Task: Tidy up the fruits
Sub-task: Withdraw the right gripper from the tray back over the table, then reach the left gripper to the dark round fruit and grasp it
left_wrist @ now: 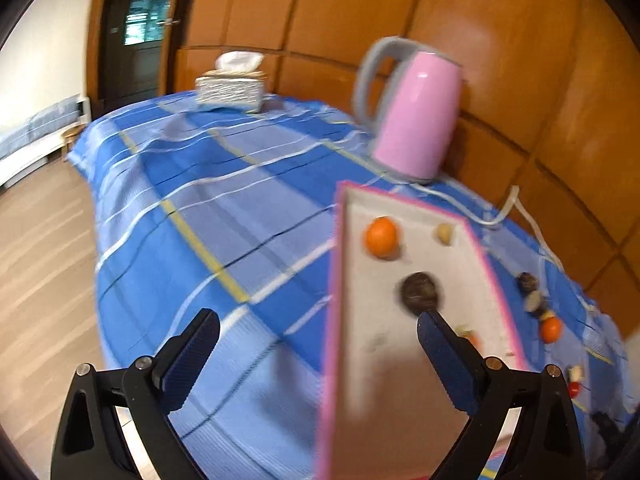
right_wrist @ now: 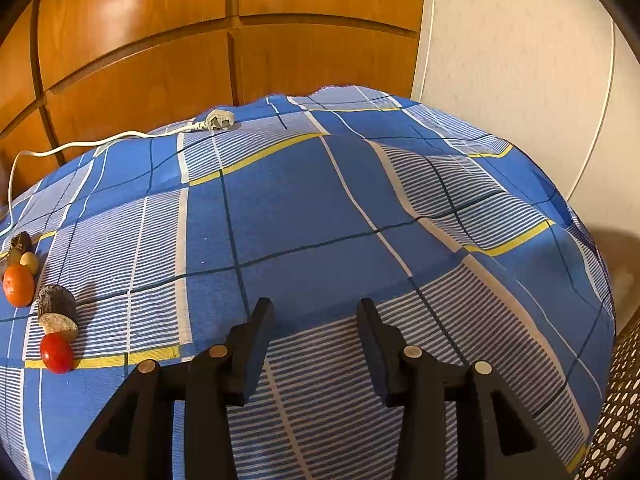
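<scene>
On tray (left_wrist: 344,264) | dark fruit (left_wrist: 419,293) beyond left fingers (left_wrist: 436,332) | parted, empty

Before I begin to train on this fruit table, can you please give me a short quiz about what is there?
1. True or false: the pink kettle stands on the pink-rimmed tray.
2. What lies between the fingers of the right gripper? A) a red fruit B) only the checked cloth C) an orange
3. In the right wrist view, what does the white cable end in?

Key
1. False: it stands on the cloth behind the tray.
2. B
3. A plug, lying on the cloth.
</scene>
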A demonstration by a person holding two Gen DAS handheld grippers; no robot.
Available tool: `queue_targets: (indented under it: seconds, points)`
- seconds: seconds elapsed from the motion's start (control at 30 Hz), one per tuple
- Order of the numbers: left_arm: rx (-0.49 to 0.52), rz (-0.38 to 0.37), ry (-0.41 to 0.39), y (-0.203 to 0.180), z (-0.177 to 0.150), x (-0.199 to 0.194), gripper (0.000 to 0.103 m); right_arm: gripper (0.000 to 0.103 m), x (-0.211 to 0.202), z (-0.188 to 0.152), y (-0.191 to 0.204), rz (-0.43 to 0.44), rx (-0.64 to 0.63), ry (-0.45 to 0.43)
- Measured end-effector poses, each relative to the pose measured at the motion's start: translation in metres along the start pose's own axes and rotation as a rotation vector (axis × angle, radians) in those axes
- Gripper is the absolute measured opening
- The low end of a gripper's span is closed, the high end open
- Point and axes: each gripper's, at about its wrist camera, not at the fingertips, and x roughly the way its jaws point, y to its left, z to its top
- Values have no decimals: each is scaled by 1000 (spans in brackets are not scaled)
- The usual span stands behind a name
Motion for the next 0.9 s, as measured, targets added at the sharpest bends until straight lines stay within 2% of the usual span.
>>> queue_targets:
  seconds: [0.3, 0.33, 0.5, 0.63, 0.9]
  points:
    - [181, -201, 53, -94, 6, 1, 98, 48, 0, -1, 0, 14, 3, -3]
    - [222, -242, 73, -113, 4, 4, 97, 49, 0, -1, 1, 16, 2, -3]
    - [346, -350, 147, -171, -10, 17, 90, 50, 0, -1, 1, 17, 1, -3]
    - [397, -399, 189, -207, -21, 30, 87, 51, 0, -1, 2, 21, 2, -4]
    - [403, -410, 257, -246, -22, 68, 84, 54, 1, -1, 4, 24, -4, -6]
